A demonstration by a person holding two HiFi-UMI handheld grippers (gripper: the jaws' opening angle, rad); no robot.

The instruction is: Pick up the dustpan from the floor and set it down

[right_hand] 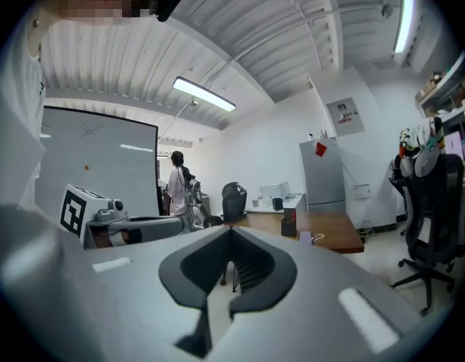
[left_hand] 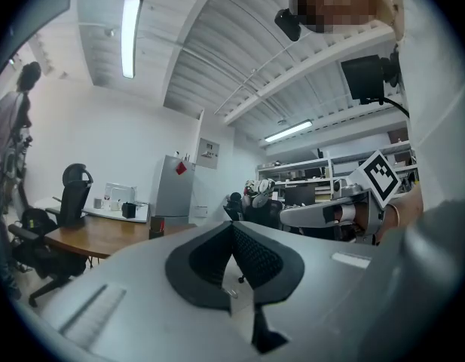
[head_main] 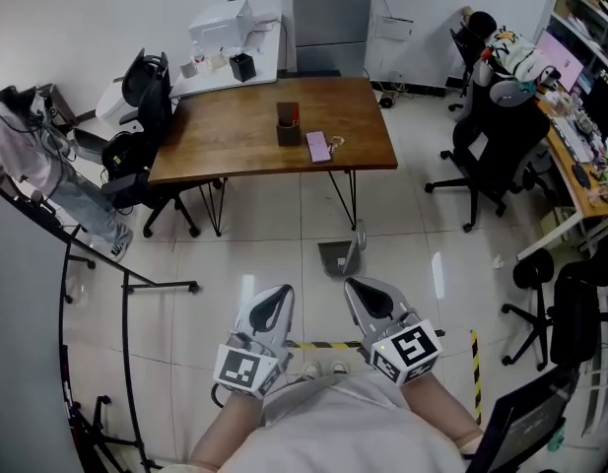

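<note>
Currently both idle: left gripper and right gripper held level near waist, jaws pressed together on nothing. Grey plastic dustpan with upright handle stands on white tiled floor by brown wooden table leg, ahead; probably pre-approach

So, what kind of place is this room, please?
Most likely an office or a lab workroom. A wooden table stands in the middle, a black swivel chair is on the tiled floor beside it, and a monitor sits at the right.
</note>
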